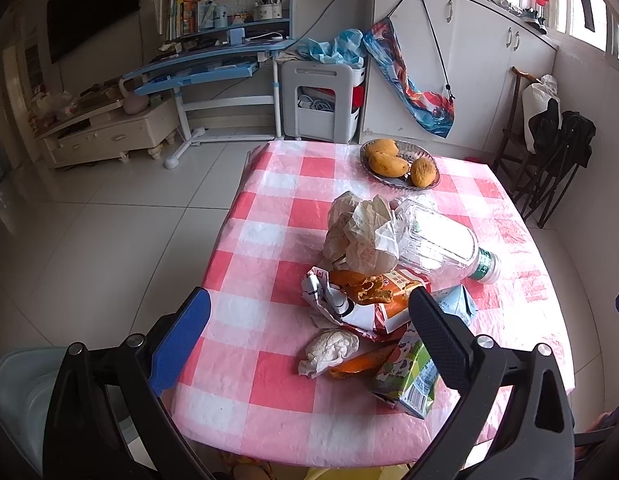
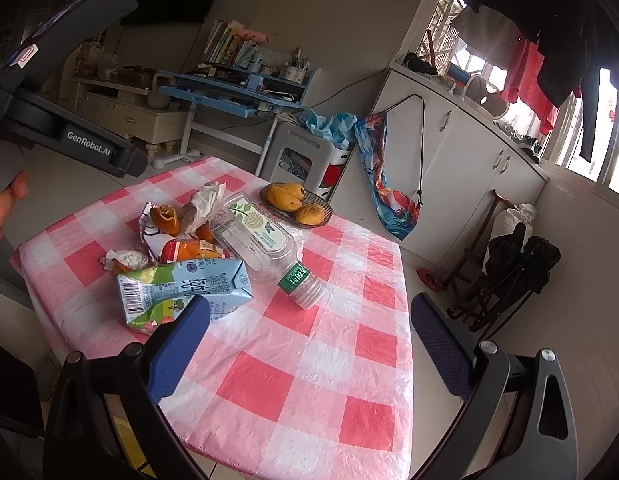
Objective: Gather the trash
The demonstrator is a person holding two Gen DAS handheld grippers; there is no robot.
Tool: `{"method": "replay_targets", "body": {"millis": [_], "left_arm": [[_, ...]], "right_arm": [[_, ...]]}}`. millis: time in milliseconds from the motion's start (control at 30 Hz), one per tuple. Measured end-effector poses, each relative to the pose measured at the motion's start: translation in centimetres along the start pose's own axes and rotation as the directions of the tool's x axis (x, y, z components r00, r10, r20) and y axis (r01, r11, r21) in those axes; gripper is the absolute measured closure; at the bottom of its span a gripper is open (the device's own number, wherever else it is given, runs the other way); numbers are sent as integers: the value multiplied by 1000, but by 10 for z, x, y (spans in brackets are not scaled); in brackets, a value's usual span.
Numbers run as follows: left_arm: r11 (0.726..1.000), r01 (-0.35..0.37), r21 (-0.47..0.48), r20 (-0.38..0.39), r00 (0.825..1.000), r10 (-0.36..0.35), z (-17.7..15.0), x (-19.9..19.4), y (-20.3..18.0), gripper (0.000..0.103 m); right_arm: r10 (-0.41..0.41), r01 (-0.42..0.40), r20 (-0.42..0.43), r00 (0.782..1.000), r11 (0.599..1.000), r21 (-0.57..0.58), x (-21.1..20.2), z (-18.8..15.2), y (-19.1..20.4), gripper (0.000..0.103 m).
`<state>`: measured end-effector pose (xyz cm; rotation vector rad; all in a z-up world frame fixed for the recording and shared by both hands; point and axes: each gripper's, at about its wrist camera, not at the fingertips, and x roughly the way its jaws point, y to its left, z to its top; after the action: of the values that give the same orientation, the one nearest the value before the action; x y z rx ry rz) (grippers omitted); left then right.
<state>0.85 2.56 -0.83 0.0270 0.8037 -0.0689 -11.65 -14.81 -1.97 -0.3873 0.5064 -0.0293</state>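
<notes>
Both tools, left tool [image 1: 309, 316] and right tool [image 2: 309, 320], gape wide, empty, above the trash pile [image 1: 373, 280]

Right tool [image 2: 309, 320] gapes wide above the checkered table [image 2: 309, 392] beside a trash pile [image 2: 197, 252].

clear plastic bottle [image 2: 255, 236]: lying on side | milk cartons [image 2: 181, 286]: crushed | crumpled paper wrapper [image 1: 359, 236], tissue [image 1: 329, 350], orange peels [image 1: 367, 286]: piled together mid-table
</notes>
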Motion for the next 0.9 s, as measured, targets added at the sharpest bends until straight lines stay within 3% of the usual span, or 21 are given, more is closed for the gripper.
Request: {"method": "replay_targets", "body": {"millis": [900], "left_arm": [[1000,-1,3,-1,1000,1,-2,2,-2,7]], "right_arm": [[23,-23,-13,1000,1000,-16,1,-1,4,6]]}}
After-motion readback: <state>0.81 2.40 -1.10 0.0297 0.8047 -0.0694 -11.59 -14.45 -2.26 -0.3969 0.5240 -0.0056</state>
